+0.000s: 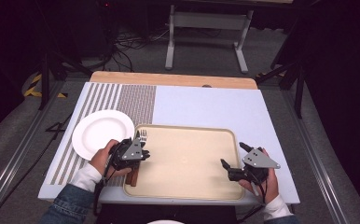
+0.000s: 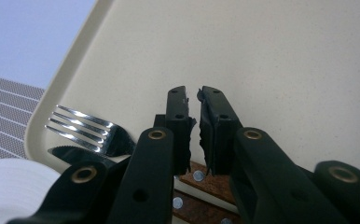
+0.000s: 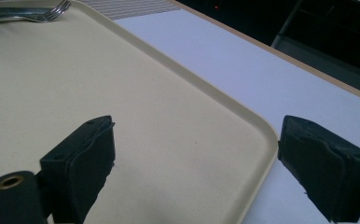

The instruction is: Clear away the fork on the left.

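Observation:
A beige tray point(image 1: 187, 127) point(image 2: 285, 70) point(image 3: 75, 70) lies at the table's near middle. A fork point(image 1: 143, 136) point(image 2: 87, 130) point(image 3: 52, 11) and a knife point(image 2: 71, 156), both with brown riveted wooden handles point(image 1: 131, 178) point(image 2: 201, 205), lie along the tray's left side. My left gripper point(image 1: 146, 155) point(image 2: 193, 93) hovers just above those handles, its jaws shut to a thin gap with nothing between the tips. My right gripper point(image 1: 234, 155) point(image 3: 197, 126) is open wide across the tray's right rim, one jaw over the tray and the other over the table.
A white plate point(image 1: 101, 133) point(image 2: 10, 182) sits left of the tray on a grey meshed, striped patch point(image 1: 122, 100) of the pale blue table top point(image 1: 206, 107). Beyond the table's wooden far edge are a white stand and floor cables.

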Demonstrator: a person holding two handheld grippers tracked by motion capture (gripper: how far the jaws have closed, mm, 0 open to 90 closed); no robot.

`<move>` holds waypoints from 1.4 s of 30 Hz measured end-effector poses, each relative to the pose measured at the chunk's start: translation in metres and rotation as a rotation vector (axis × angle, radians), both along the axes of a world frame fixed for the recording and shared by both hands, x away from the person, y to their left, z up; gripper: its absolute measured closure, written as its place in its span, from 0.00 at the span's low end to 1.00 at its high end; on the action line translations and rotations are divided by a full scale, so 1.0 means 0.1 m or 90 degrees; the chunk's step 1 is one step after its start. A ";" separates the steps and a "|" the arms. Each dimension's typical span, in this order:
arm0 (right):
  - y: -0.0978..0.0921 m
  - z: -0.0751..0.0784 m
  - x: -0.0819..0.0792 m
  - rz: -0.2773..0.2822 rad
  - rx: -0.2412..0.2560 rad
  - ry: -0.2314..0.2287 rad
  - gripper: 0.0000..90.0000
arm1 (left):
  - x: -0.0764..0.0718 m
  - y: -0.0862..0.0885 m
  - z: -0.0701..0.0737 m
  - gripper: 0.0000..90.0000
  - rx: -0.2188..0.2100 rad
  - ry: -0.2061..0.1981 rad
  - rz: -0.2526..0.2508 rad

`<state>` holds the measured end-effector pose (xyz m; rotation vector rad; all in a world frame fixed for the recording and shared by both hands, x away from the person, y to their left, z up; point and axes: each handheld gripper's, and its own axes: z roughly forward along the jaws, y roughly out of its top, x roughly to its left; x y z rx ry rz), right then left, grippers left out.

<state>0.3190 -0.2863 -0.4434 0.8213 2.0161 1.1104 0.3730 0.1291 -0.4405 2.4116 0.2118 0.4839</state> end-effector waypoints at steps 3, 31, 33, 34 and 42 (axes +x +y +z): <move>0.00 0.00 0.00 0.000 0.000 0.000 0.13 | -0.01 0.01 0.02 0.86 -0.015 -0.014 0.003; 0.00 -0.01 0.00 0.000 -0.001 0.004 0.13 | -0.05 -0.02 0.08 0.19 -0.085 -0.045 0.051; 0.00 0.00 0.00 0.002 0.001 0.004 0.13 | -0.04 -0.01 0.08 0.14 -0.097 -0.038 0.052; 0.01 0.00 0.00 0.003 0.002 0.004 0.13 | -0.04 -0.01 0.08 0.11 -0.101 -0.032 0.049; 0.00 0.00 0.00 0.003 0.001 0.004 0.13 | -0.06 -0.01 0.09 0.05 -0.127 -0.035 0.045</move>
